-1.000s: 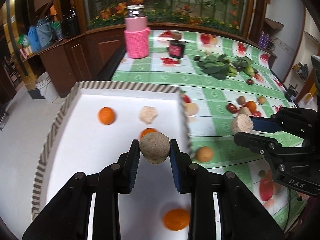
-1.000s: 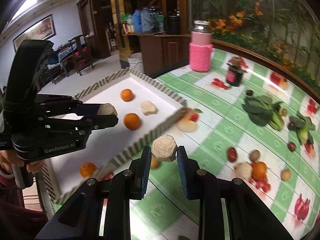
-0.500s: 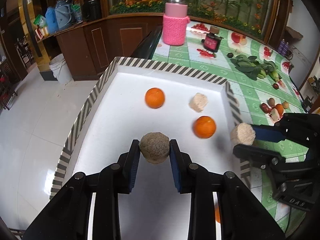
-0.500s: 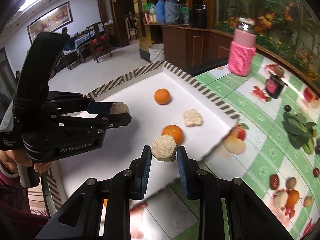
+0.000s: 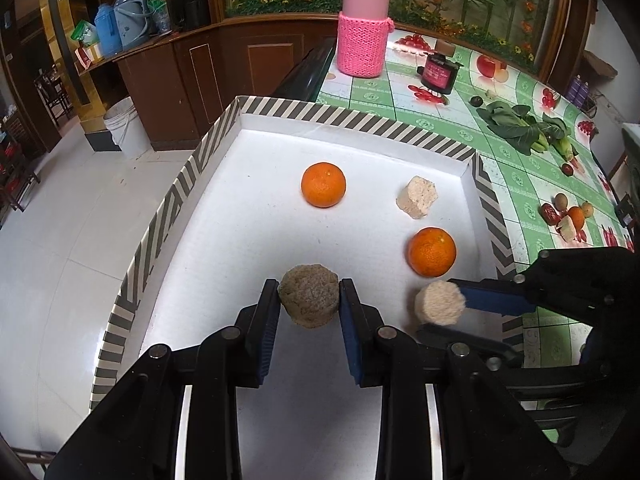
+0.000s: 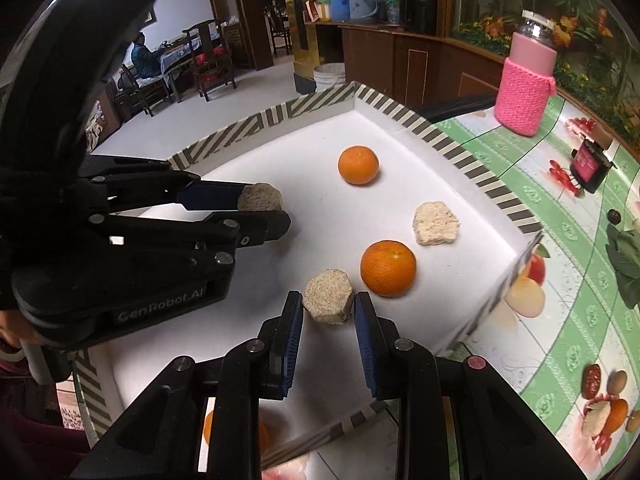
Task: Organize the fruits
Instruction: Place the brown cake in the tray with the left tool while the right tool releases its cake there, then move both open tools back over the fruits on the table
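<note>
A white tray with a striped rim [image 5: 352, 118] [image 6: 416, 122] holds two oranges [image 5: 323, 184] [image 5: 432, 251] and a pale tan chunk [image 5: 417, 196]. My left gripper [image 5: 309, 300] is shut on a round brown-tan chunk [image 5: 309, 301] above the tray's near part; it shows in the right wrist view [image 6: 260, 208]. My right gripper [image 6: 328, 306] is shut on a tan hexagonal chunk [image 6: 329, 301], just in front of the nearer orange [image 6: 388, 268]; it shows in the left wrist view [image 5: 440, 303].
A pink knit-covered bottle [image 5: 363, 40], a small dark jar [image 5: 438, 74] and leafy greens [image 5: 524, 128] stand on the green fruit-print tablecloth [image 5: 400, 100] beyond the tray. Small fruits [image 5: 568, 216] lie at right. Another orange [image 6: 210, 426] sits low at the tray's near edge.
Both grippers, still holding their chunks, moved further over the tray. The right gripper came in from the tablecloth side and is now beside the nearer orange.
</note>
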Tool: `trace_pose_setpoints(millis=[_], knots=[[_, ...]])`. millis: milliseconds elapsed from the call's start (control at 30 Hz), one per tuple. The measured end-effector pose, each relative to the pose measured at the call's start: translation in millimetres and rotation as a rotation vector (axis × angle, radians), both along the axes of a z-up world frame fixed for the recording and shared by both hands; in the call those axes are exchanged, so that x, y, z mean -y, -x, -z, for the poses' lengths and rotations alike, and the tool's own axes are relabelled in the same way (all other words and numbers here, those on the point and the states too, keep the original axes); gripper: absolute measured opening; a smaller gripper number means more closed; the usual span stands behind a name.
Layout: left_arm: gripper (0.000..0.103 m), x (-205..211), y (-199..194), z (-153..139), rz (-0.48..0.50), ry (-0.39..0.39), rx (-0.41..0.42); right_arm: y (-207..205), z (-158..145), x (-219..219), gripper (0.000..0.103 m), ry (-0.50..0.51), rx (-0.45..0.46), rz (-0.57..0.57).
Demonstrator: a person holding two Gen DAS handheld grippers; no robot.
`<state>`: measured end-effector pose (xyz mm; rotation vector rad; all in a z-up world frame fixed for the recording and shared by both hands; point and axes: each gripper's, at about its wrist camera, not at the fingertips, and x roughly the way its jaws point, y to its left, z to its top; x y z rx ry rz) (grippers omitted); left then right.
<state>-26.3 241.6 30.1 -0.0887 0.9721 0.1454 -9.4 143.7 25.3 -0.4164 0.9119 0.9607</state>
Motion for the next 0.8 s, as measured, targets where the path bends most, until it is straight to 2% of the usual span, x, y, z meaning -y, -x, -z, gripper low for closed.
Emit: trace_pose_setpoints(millis=[433,467,533,633,667,700,767,800], knots=[[0.027,-3.2,-2.7,5.6,-0.024,-0.014,-0.024,-2.4,9.3,-4.6,0.028,0.01,-0.013,0.005],[0.027,-3.0,-3.4,6.1,-0.027,-0.015,-0.027,-2.3,9.4,-4.9,0.029,0.009,-0.013,0.005],[0.027,-4.4,-3.6,7.6,-0.035,-0.013,-0.034,-2.7,9.3,-4.2,0.038,0.001,-0.025,0.009],[0.029,-3.7,-3.5,8.1,-0.037,-0.023,-0.038,-1.0,5.4,-0.1,0.041,-0.013,-0.026,0.017],[0.037,-3.7,-3.6,7.9,-0.039,-0.022,-0.038,-0.2,3.6,1.6,0.041,-0.018,-0.025,0.019],[0.05,-4.0,-3.4,7.4,-0.041,-0.018,-0.036,0.7,0.8,4.5,0.042,-0.028,-0.024,0.022],[0.064,-4.1,-2.6,6.5,-0.045,-0.01,-0.03,2.0,-4.5,10.1,0.042,-0.044,-0.02,0.029],[0.066,-3.6,-1.3,5.0,-0.046,-0.009,-0.022,2.4,-6.1,12.5,0.044,-0.05,-0.019,0.031]])
